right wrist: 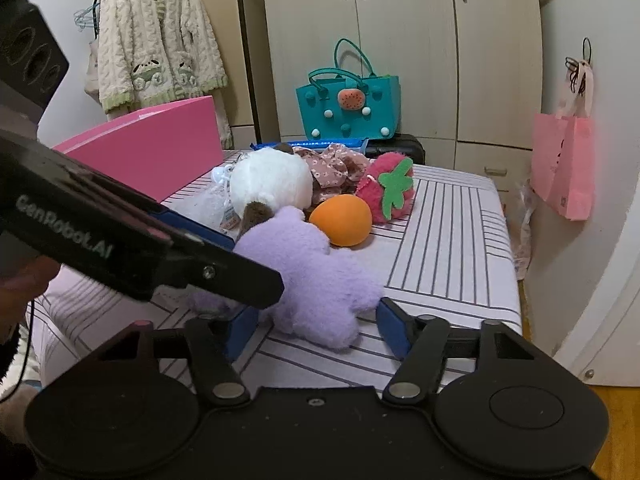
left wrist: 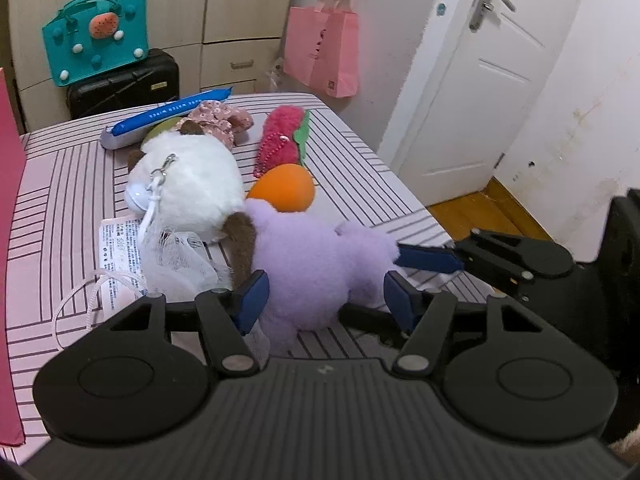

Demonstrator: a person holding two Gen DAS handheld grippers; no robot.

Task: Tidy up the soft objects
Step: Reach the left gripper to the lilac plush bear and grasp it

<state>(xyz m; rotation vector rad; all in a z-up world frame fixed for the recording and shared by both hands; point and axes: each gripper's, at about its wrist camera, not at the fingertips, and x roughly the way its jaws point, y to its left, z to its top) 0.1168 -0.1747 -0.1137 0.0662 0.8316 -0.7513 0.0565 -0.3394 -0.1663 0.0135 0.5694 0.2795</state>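
The purple plush toy (left wrist: 308,256) is straddled by the spread fingers of the left gripper (left wrist: 326,300) and right gripper (right wrist: 316,324), neither clamped; an orange ball (left wrist: 282,188) lies just beyond.

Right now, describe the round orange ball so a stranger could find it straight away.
Start at the pink-and-white striped table and find the heap of plush toys on it. The smooth orange ball sits between the fuzzy red strawberry plush and the pale purple plush toy, touching the purple one. It is the only smooth, furless thing there.
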